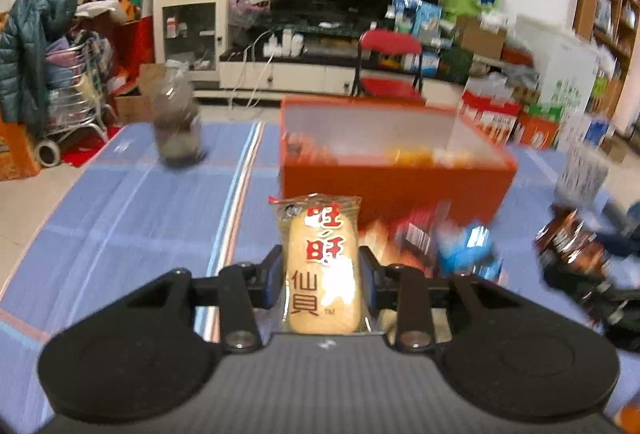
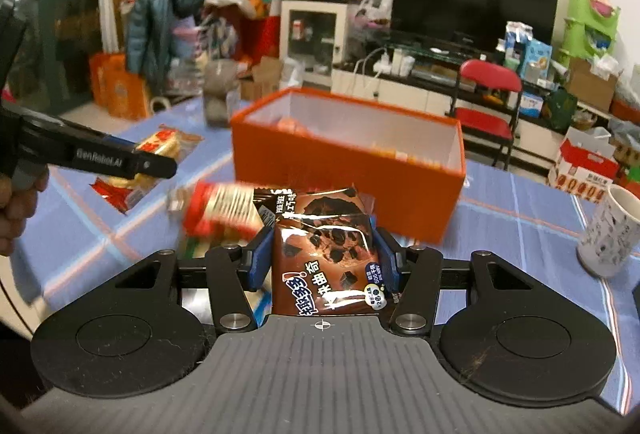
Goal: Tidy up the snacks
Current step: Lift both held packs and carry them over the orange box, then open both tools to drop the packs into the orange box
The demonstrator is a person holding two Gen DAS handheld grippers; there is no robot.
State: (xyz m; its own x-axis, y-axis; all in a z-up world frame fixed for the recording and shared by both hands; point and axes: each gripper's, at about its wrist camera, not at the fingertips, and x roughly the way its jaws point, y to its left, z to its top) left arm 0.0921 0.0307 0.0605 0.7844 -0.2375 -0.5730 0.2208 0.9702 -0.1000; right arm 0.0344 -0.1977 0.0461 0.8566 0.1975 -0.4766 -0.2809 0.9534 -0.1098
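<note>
My left gripper (image 1: pixel 321 270) is shut on a rice cracker packet (image 1: pixel 323 266) with red characters, held above the blue tablecloth in front of the orange box (image 1: pixel 394 185). My right gripper (image 2: pixel 323 262) is shut on a brown chocolate cookie packet (image 2: pixel 326 258), also in front of the orange box (image 2: pixel 344 169), which holds several snacks. The left gripper with its cracker packet (image 2: pixel 160 145) shows at the left of the right wrist view. The right gripper with its brown packet (image 1: pixel 568 238) shows blurred at the right of the left wrist view.
Loose snacks lie in front of the box: a red striped packet (image 2: pixel 224 209), a blue packet (image 1: pixel 468 246). A clear jar (image 1: pixel 176 117) stands at the far left of the table, a patterned white cup (image 2: pixel 608 230) at the right. A red chair (image 2: pixel 488 101) stands behind the table.
</note>
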